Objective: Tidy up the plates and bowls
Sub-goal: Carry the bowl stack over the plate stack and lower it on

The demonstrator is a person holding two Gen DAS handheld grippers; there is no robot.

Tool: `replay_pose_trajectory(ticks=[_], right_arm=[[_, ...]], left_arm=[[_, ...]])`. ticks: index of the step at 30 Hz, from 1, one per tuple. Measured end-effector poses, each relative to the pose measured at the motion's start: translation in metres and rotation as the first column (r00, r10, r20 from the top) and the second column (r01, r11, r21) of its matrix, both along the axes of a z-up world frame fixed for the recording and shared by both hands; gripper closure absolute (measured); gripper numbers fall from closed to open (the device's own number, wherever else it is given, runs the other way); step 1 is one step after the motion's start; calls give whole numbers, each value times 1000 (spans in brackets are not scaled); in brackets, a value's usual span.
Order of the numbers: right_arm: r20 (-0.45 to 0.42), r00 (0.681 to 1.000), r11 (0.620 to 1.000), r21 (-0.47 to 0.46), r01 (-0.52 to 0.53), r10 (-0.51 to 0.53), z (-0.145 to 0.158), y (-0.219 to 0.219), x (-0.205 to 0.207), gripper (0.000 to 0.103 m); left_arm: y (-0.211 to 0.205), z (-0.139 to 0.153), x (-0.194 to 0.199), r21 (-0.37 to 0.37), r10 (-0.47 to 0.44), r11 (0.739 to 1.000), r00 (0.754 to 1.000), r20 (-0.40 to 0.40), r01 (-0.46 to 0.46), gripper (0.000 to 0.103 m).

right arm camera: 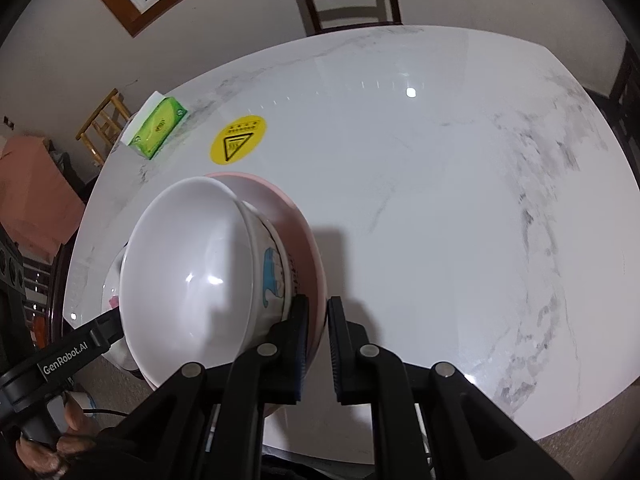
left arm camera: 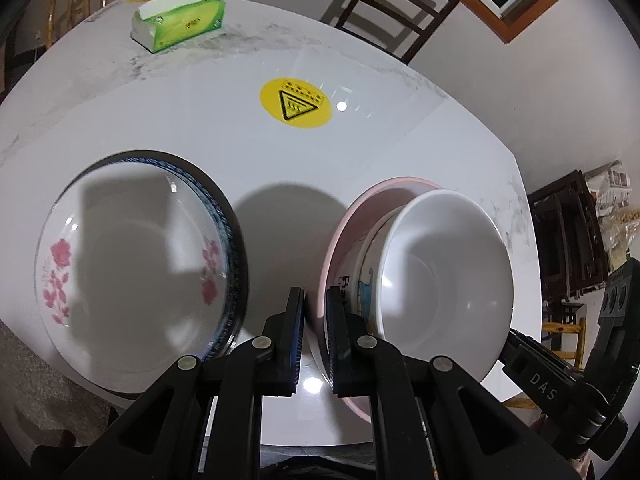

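Left gripper [left arm camera: 316, 344] clamped on left rim of pink plate [left arm camera: 340, 232]; right gripper [right arm camera: 318, 346] clamped on opposite rim. White bowl [left arm camera: 444, 280] sits in plate, cartoon print on outer wall. Stack appears raised off table [left arm camera: 200, 120], tilt uncertain. Floral plate [left arm camera: 132, 264] just beside, left, on table. Judgement: two-handed carry toward floral plate. Keep both grippers level and matched; bowl rides loose, may slide. Lower centred, release together.
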State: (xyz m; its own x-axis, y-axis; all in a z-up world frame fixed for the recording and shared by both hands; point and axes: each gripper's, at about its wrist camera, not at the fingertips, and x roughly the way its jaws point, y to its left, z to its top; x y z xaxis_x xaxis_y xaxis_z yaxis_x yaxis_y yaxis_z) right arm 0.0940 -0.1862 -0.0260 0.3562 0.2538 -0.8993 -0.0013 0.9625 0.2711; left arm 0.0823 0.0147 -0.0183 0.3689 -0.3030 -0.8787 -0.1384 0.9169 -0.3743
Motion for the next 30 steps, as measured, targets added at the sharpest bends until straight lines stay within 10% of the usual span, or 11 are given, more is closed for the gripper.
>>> replay_pose_trajectory(ticks=[30], right_arm=[[27, 967, 967, 12, -254, 254, 29, 143, 23, 93]], left_arm=[[130, 33, -34, 54, 207, 976, 978, 40, -209, 97]])
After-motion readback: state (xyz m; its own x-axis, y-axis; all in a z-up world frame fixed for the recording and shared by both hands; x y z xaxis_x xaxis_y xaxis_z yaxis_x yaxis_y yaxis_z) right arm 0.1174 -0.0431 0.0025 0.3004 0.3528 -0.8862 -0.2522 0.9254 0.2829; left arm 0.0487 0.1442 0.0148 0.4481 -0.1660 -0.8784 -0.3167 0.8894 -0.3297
